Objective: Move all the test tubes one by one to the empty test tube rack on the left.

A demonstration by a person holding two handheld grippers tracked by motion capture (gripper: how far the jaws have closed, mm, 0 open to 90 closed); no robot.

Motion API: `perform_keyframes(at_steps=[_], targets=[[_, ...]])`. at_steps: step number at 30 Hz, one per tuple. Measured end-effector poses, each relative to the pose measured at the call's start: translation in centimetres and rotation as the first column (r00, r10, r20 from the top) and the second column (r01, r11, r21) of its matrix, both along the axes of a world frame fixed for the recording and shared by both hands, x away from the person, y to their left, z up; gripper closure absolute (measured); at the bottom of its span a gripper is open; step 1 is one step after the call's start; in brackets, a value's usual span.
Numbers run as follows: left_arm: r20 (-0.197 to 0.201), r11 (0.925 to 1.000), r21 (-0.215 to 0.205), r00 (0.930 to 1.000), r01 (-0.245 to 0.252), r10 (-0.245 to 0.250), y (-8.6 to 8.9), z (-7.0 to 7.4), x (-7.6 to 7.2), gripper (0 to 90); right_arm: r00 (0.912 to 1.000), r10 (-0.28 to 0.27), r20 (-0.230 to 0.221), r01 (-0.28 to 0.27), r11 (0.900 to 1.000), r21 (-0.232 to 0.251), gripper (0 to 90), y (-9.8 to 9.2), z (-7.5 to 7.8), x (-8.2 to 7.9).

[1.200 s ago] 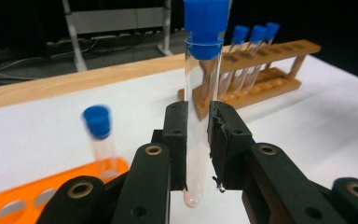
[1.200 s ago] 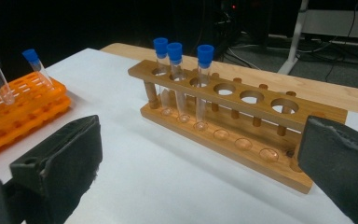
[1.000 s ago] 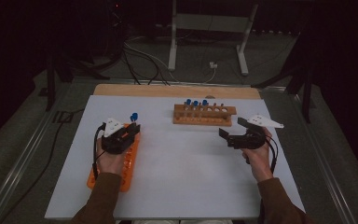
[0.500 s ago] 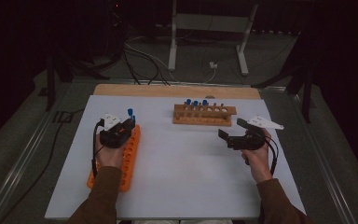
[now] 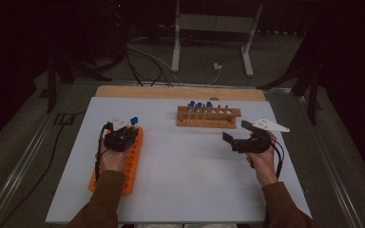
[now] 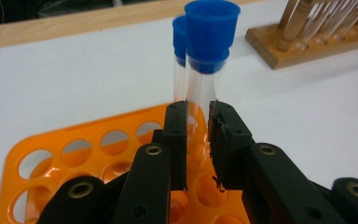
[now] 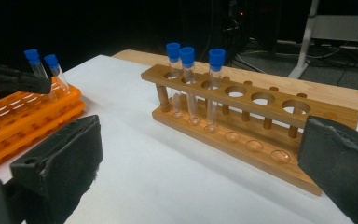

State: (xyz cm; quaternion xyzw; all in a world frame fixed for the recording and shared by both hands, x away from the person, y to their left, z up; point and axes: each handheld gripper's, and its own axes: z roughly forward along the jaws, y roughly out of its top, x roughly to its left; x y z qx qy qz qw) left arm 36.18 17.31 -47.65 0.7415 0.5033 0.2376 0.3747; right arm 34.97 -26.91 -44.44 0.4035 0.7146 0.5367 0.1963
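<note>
- Orange rack (image 5: 123,164) sits at the 9 o'clock side of the white desk (image 5: 185,180), long axis running 12 to 6.
- Left hand-held gripper (image 5: 126,130) hovers over the rack's 12 o'clock end, clenched on a blue-capped test tube (image 6: 204,79); the pads press the glass from both sides, just below the cap.
- Tube is upright, its lower end down among the rack's holes; whether it is seated I can't tell.
- A second blue-capped tube (image 6: 179,60) stands directly behind it, at the rack's far end.
- Wooden rack (image 5: 209,116) is at 12 o'clock of the desk centre, with three blue-capped tubes (image 7: 186,79) upright in the holes at its 9 o'clock end; the other holes are open.
- Right hand-held gripper (image 5: 237,132) is at the 3 o'clock side, released, jaws wide apart, nothing between them, aimed at the wooden rack and well apart from it.
</note>
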Motion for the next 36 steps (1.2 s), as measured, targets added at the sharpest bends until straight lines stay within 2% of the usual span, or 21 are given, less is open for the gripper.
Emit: perform_keyframes(at_steps=[7,11,13,14,15,16,19,21,23,25,31,33,36], targets=[[-0.08,0.9995,0.03,0.9967,0.011,-0.009,-0.1,-0.3,0.2,78.3,1.0,0.005,-0.001,-0.005,1.0,-0.005,0.0,0.1,-0.1,0.0],[-0.086,0.9997,0.025,0.9963,0.008,-0.005,0.0,-0.2,0.3,78.2,1.0,0.008,-0.003,-0.008,1.0,-0.008,0.1,0.2,-0.1,0.0],[-0.082,0.9995,0.03,0.9966,0.007,-0.004,0.0,-0.2,0.2,77.4,1.0,0.008,-0.003,-0.008,1.0,-0.009,0.1,0.2,-0.1,0.0],[-0.071,0.9994,0.033,0.9974,-0.008,0.011,0.0,-0.2,0.1,73.9,1.0,0.009,-0.002,-0.009,1.0,-0.009,0.1,0.2,-0.1,0.0],[-0.057,0.9997,0.019,0.9983,-0.012,0.013,0.1,-0.1,-0.1,68.7,1.0,0.009,-0.002,-0.009,1.0,-0.009,0.1,0.2,-0.1,0.0],[-0.041,0.9999,0.011,0.9991,-0.012,0.012,0.2,0.0,-0.3,68.1,1.0,0.008,-0.002,-0.008,1.0,-0.009,0.0,0.1,-0.1,0.0],[0.04,0.9998,-0.015,0.9992,-0.01,0.01,0.5,0.7,-1.0,68.5,1.0,0.005,-0.002,-0.005,1.0,-0.007,0.0,0.1,-0.1,0.0],[0.075,0.9992,-0.035,0.997,-0.017,0.02,0.6,1.2,-1.3,71.8,1.0,0.007,-0.004,-0.007,1.0,-0.009,0.1,0.2,-0.1,0.0],[0.076,0.999,-0.042,0.9969,-0.018,0.022,0.6,1.3,-1.2,76.6,0.9999,0.012,-0.004,-0.012,1.0,-0.012,0.0,0.5,-0.2,0.1],[0.073,0.999,-0.042,0.9971,-0.018,0.021,0.5,1.3,-1.1,77.6,0.9999,0.016,-0.003,-0.016,1.0,-0.011,0.1,0.7,-0.1,0.0],[0.055,0.9999,-0.009,0.9984,-0.008,0.009,0.0,1.0,-1.1,78.1,0.9997,0.022,0.004,-0.022,1.0,-0.008,0.1,1.2,0.1,0.3],[0.049,0.9999,-0.014,0.9988,-0.008,0.008,0.0,1.0,-1.1,78.0,0.9997,0.022,0.004,-0.022,1.0,-0.01,0.1,1.4,0.2,0.4],[0.044,0.9989,-0.046,0.999,-0.008,0.01,0.3,0.9,-1.3,74.7,0.9998,0.022,0.004,-0.022,1.0,-0.011,0.1,1.5,0.4,0.6]])
